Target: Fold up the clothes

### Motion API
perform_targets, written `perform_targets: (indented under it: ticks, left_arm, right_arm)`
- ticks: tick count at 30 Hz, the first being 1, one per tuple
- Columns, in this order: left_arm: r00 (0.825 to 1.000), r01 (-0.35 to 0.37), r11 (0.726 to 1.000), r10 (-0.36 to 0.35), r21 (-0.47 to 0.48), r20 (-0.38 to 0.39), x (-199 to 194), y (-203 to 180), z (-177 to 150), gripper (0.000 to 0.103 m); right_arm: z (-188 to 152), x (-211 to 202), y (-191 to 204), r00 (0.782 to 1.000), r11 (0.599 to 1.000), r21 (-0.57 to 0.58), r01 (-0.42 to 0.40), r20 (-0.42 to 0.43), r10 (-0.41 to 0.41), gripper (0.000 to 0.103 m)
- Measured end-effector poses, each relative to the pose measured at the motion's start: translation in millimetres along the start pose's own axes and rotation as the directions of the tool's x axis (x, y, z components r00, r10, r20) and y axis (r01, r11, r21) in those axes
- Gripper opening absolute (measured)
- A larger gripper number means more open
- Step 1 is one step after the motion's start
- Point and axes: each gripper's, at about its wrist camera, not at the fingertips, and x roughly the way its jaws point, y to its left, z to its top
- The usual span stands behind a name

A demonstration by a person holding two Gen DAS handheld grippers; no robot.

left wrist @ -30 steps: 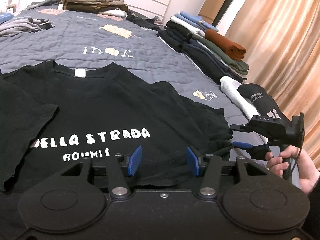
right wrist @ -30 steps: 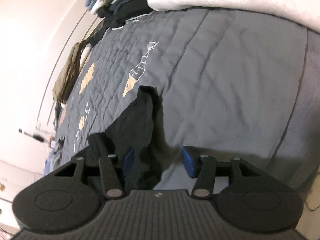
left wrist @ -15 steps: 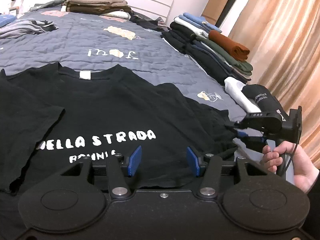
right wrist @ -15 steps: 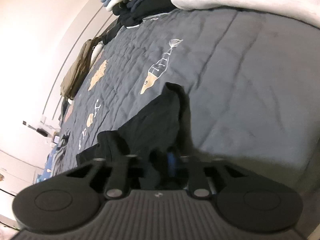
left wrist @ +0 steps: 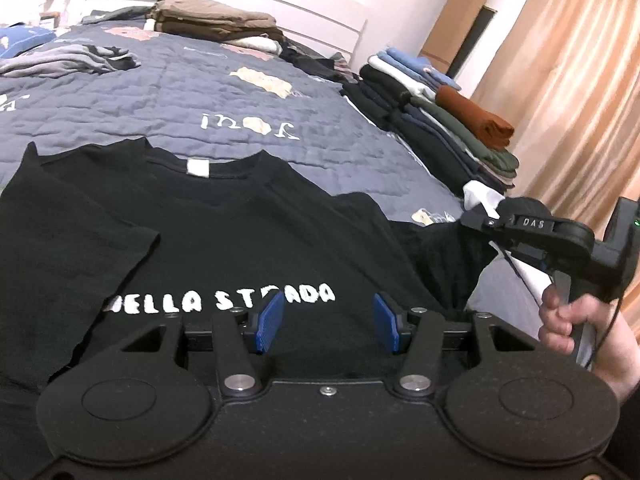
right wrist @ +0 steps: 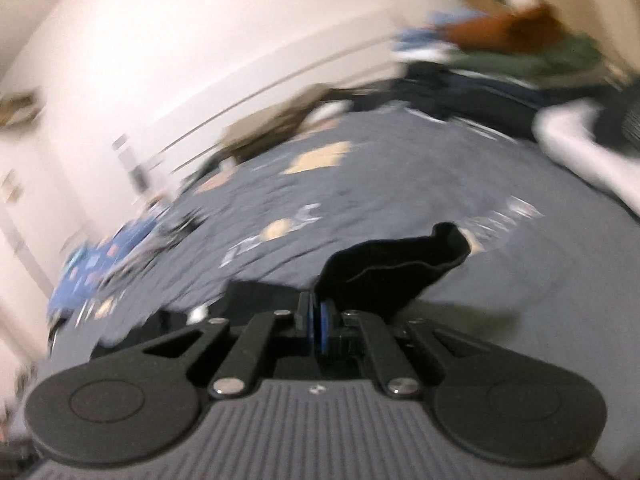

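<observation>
The black T-shirt (left wrist: 224,240) is spread face up on the bed (left wrist: 160,92), not yet folded. Its sleeve (right wrist: 400,264) is pinched by the closed right tongs (right wrist: 318,322) and lifted; the half-open left tongs (left wrist: 328,322) are held empty above the hem. All folds remain.

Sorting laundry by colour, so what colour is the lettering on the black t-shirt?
White lettering, clearest in the left wrist view.

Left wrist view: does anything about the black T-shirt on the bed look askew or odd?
Nothing damaged. The black T-shirt lies flat except one sleeve, pinched and lifted off the bedspread by the right gripper. The left gripper hovers open.
</observation>
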Motion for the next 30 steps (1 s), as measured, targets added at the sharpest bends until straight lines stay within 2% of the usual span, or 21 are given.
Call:
perform_targets:
  ticks: [1,6,8,11,14,16,18,22,24,30]
  left_arm:
    - [1.000,-0.004,1.000,0.004,-0.003,0.003,-1,2,1,0.050]
    - [1.000,-0.028,0.999,0.028,-0.021,0.007,-3,10,4,0.050]
    - [0.999,-0.040,0.999,0.040,-0.026,0.005,-3,12,5,0.050]
    - [0.998,-0.055,0.998,0.055,-0.031,-0.005,-1,16,5,0.050]
    - [0.998,-0.065,0.998,0.065,-0.026,-0.011,-1,18,6,0.050]
    - [0.997,-0.073,0.997,0.073,-0.018,-0.011,0,19,7,0.051]
    - [0.996,-0.088,0.996,0.088,-0.010,-0.008,0,21,7,0.052]
    - [0.996,-0.090,0.995,0.090,0.044,-0.001,4,16,11,0.053]
    - [0.996,-0.085,0.994,0.085,0.074,0.008,7,12,14,0.058]
    - [0.999,-0.050,0.987,0.050,0.151,0.002,25,-5,24,0.059]
  right_arm:
    - [-1,2,10,1.000,0.998,-0.051,-0.026,-0.007,0.026,0.003]
    - [-15,25,47,0.986,0.965,-0.237,-0.116,-0.148,0.082,0.004]
    - [-24,38,54,0.973,0.956,-0.265,-0.126,-0.221,0.066,0.006]
    - [-35,50,54,0.948,0.957,-0.259,-0.127,-0.314,0.041,0.009]
    - [-38,48,57,0.924,0.957,-0.242,-0.158,-0.378,0.058,0.014]
    - [-40,39,59,0.914,0.959,-0.220,-0.178,-0.399,0.078,0.022]
    - [-37,29,60,0.908,0.959,-0.203,-0.196,-0.407,0.099,0.035]
    - [-26,13,52,0.928,0.972,-0.151,-0.183,-0.354,0.120,0.041]
    - [-19,10,47,0.937,0.979,-0.118,-0.167,-0.329,0.120,0.042]
    - [-9,10,30,0.966,0.994,-0.082,-0.072,-0.252,0.049,0.042]
